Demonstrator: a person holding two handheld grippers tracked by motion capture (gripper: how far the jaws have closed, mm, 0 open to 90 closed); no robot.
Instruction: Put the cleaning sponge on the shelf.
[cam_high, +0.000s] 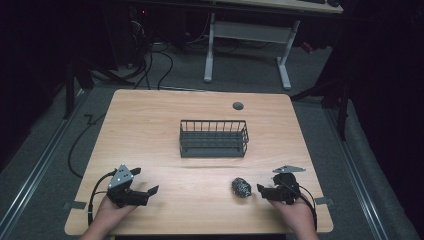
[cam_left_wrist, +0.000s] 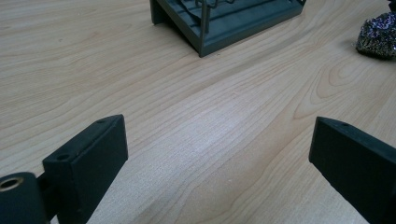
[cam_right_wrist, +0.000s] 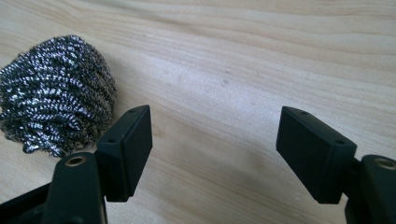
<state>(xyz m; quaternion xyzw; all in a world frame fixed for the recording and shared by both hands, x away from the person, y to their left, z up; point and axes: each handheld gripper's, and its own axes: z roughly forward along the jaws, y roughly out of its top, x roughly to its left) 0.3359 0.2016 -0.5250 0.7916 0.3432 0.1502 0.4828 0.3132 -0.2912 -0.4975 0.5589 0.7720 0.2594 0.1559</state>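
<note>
The steel scourer (cam_high: 241, 187) lies on the surface (cam_high: 150, 130) at five o'clock from the empty basket (cam_high: 213, 138), not yet picked, beside the wide-open, empty right claw (cam_high: 261, 189); the left claw (cam_high: 153, 191) is also open and empty.

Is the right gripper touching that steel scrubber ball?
Apart. The right gripper view shows the right gripper open on bare table, the steel scrubber ball outside its jaws; the high view shows a gap.

A light wooden table (cam_high: 150, 130) carries a dark wire basket (cam_high: 214, 138); a steel wool scourer (cam_high: 241, 187) lies near the basket's front right corner.
</note>
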